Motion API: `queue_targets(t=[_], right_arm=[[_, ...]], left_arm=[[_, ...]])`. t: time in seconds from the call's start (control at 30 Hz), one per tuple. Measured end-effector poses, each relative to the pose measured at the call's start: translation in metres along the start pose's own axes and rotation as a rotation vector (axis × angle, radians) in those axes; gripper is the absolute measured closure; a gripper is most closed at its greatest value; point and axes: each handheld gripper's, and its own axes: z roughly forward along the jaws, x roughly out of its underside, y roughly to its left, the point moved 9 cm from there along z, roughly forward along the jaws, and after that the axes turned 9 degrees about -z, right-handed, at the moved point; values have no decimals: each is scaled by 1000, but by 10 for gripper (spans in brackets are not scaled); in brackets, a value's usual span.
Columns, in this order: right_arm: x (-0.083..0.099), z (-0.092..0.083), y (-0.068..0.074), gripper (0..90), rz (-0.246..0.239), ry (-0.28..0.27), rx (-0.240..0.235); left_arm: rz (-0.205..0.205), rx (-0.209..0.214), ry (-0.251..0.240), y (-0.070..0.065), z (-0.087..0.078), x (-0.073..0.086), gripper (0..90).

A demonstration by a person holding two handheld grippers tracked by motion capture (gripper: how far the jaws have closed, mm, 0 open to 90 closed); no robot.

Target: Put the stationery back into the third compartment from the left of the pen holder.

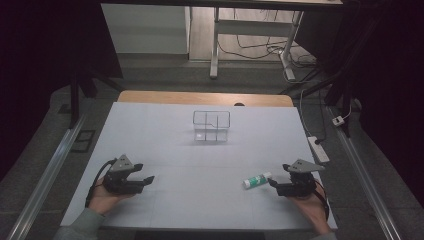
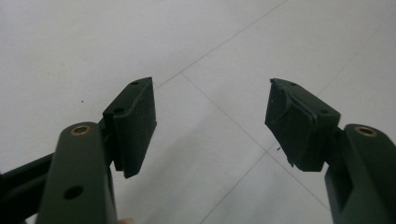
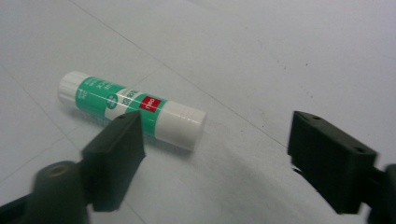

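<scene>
A glue stick (image 1: 257,180) with a green-and-white label lies on its side on the white table (image 1: 200,155), at the near right, just beside the right gripper (image 1: 273,182); in the right gripper view that stick (image 3: 133,109) rests beyond the left jaw, apparently untouched, though the jaw's blur makes this hard to judge; the right gripper (image 3: 212,158) has its jaws spread apart with nothing between them. The left gripper (image 1: 146,179) sits at the near left, well apart from the stick; its jaws (image 2: 210,126) stand wide over bare table. A clear compartmented organiser (image 1: 211,126) stands near the table's far middle.
</scene>
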Motion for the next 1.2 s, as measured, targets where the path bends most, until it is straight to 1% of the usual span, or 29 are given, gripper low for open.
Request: queue_targets(t=[0.03,0.17,0.23,0.27,0.33,0.5,0.57,0.67,0.77,0.83,0.87,1.0,1.03,1.1,1.13,1.2], right_arm=[[-3,-1,-1,209,-2,5,-5],[-20,-4,-7,208,-16,-18,-37],[-26,-5,-8,208,-45,-7,-56],[-28,-5,-8,209,-67,3,-62],[-31,-5,-6,208,-98,19,-77],[-39,-2,0,202,-167,64,-135],[-41,-1,0,200,-200,87,-136],[-42,0,0,201,-228,113,-148],[-44,1,-1,206,-237,112,-155],[-44,1,-2,206,-244,126,-158],[-43,2,-3,206,-258,133,-161],[-44,5,-3,206,-282,158,-202],[-44,7,-3,207,-302,161,-211],[-43,9,-3,210,-320,182,-225],[-43,9,-3,212,-328,183,-232],[-42,11,-2,211,-334,193,-253]], left_arm=[[0,0,2,-1,1,0,327],[4,-3,11,-1,1,1,326],[4,0,10,-1,1,1,326],[4,1,10,-1,0,1,326],[3,3,14,-1,0,2,325],[4,3,17,-2,1,2,324],[4,2,20,-2,1,2,324],[4,3,26,-2,2,3,323],[7,5,29,-3,3,3,323],[9,6,32,-4,3,3,323],[11,5,34,-3,3,3,322],[14,7,39,-3,4,3,322],[13,8,39,-3,4,3,322],[13,9,40,-3,4,3,322],[12,9,40,-3,4,3,322],[12,9,42,-3,4,4,321]])
